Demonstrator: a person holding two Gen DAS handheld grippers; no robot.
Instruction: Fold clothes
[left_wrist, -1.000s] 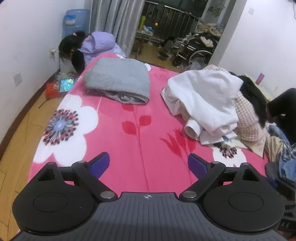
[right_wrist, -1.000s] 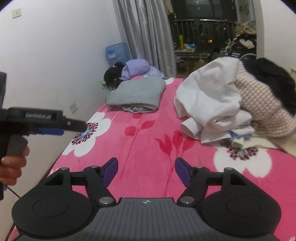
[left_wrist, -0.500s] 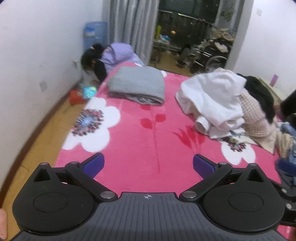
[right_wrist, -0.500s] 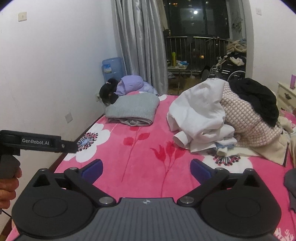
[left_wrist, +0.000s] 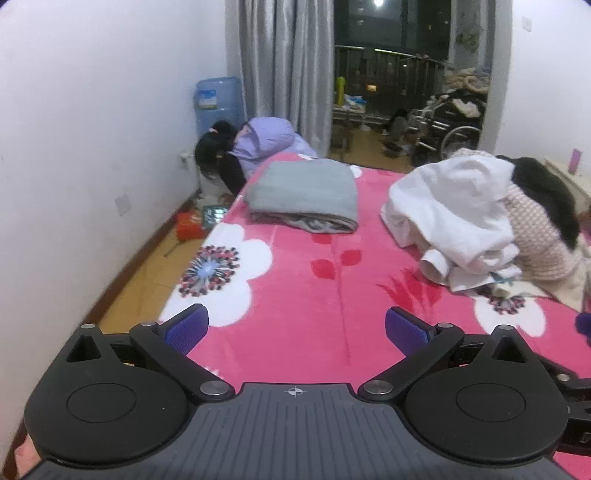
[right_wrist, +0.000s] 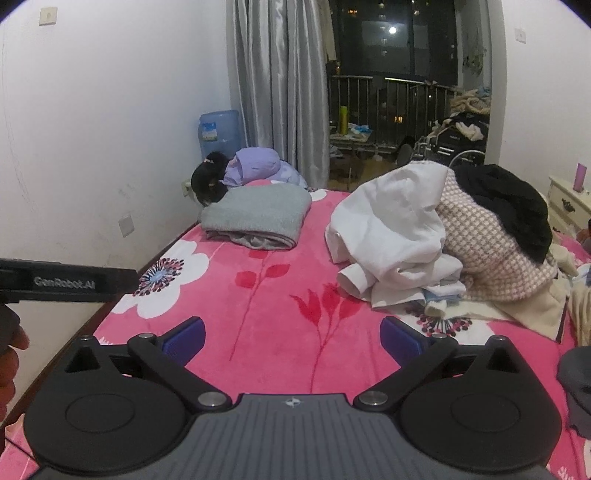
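Jaws: both grippers stood spread wide, with nothing between the pads
Left gripper: hung over the near part of the bed, tilted down, blue pads apart over bare pink cover
Right gripper: likewise over the near cover, beside the left one, whose black body showed at the left edge of its view
Hand: part of one showed under that black body, at the picture's edge
Bed: pink cover with white flowers and red leaves
Grey garment: folded flat, at the far left of the bed
Pile: unfolded clothes heaped at the far right; white one in front, checked pink one behind it, black one on top
Gap: grey garment and pile lay well apart, both well away from the grippers
Person: crouched by the far left corner of the bed, in a lilac jacket, head down
Water jug: blue, against the wall behind that person
Doorway: dark, cluttered beyond; possibly a wheelchair there
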